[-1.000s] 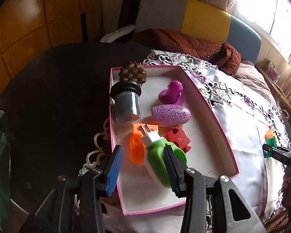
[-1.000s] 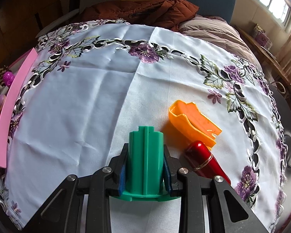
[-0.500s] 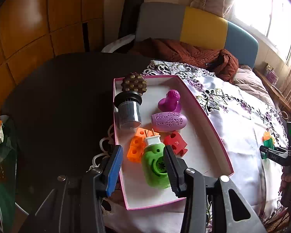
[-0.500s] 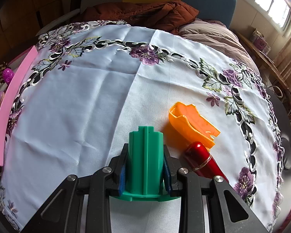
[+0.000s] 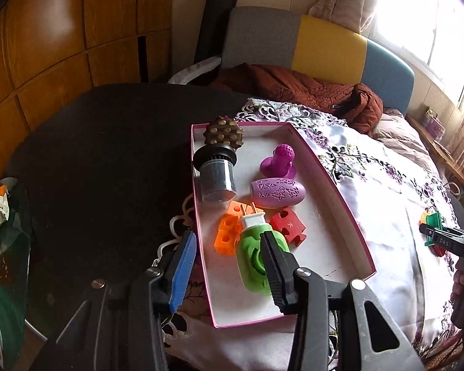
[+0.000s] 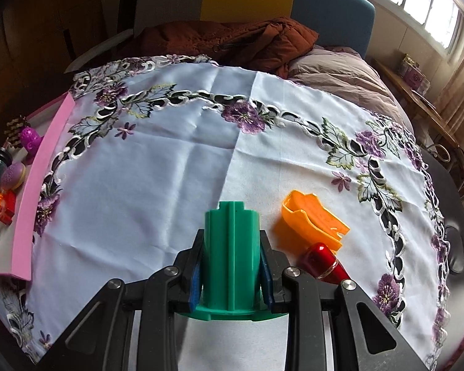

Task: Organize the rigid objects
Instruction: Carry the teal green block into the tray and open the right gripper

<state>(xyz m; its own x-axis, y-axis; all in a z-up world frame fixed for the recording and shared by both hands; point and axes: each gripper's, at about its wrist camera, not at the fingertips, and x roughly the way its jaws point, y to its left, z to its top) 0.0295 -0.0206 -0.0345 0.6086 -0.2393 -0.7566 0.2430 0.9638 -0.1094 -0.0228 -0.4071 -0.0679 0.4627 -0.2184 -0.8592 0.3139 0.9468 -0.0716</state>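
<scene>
Since a second ago, backed off from the box (image 5: pixel 340 191). Left fingers (image 5: pixel 182 262) apart, empty; right fingers (image 6: pixel 195 272) clamping the green spool (image 6: pixel 232 256).

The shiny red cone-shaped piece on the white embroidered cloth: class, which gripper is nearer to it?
Right. The right gripper, shut on a green ribbed plastic cylinder, sits just beside the red cone-shaped piece. The left gripper hangs over the pink-rimmed box, across the cloth.

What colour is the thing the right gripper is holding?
Green spool, clearest in the right wrist view.
</scene>
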